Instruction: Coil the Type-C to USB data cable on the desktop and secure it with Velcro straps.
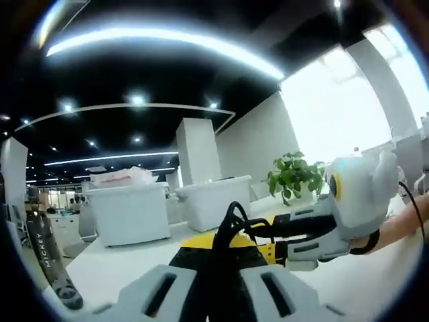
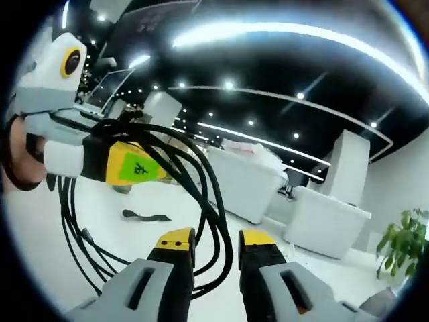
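Coiling is the step in hand. In the right gripper view, the right gripper (image 2: 216,245) stands with its jaws apart and several loops of the black cable (image 2: 201,201) running through the gap, not pinched. Just beyond, the left gripper (image 2: 127,131) grasps the top of the same bundle, which hangs off the white desk (image 2: 40,268) in loose, uneven rings. Further off, a dark strap (image 2: 144,216) lies flat on the desk, well apart from the coil. Next, I judge, the loops need gathering tight while one gripper fetches that strap. In the left gripper view the cable bunches darkly at the jaws. Behind stand white bins (image 2: 244,184) and a plant (image 2: 405,241).
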The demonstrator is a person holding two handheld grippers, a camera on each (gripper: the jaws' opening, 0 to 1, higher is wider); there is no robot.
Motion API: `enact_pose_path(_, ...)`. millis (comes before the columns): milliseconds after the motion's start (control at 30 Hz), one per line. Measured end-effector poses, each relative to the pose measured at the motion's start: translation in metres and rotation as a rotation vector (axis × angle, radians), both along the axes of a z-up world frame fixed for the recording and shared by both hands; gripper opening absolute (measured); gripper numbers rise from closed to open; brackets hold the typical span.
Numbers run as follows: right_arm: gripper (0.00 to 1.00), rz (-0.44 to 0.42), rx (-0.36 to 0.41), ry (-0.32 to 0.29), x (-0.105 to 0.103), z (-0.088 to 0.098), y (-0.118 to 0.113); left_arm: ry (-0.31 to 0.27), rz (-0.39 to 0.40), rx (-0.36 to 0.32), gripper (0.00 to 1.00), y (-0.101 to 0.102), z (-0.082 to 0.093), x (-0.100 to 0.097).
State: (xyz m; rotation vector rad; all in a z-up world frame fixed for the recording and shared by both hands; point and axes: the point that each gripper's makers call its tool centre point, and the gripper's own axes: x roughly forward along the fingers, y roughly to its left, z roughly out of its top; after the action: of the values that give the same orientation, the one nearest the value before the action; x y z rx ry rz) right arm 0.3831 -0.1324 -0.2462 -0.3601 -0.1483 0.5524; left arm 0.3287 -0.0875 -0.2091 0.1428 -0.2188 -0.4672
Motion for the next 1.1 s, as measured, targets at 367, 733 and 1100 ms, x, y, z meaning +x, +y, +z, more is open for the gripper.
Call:
enact_pose_path(367, 0.19, -0.04, 0.093, 0.06, 0.009, -0.007, 0.001, -0.054, 0.007, -0.007, 0.02, -0.004, 0.009, -0.006)
enact_pose_path(733, 0.07, -0.064, 0.014, -0.007, 0.013, -0.001, -0.003, 0.002, -0.006, -0.057, 0.02, -0.001, 0.0, -0.003)
enact_pose_path(1100, 0.02, 0.115, -0.241, 0.042, -0.036, 0.024, 0.026, -0.019, 0.096, -0.031, 0.02, 0.051, 0.01, -0.016)
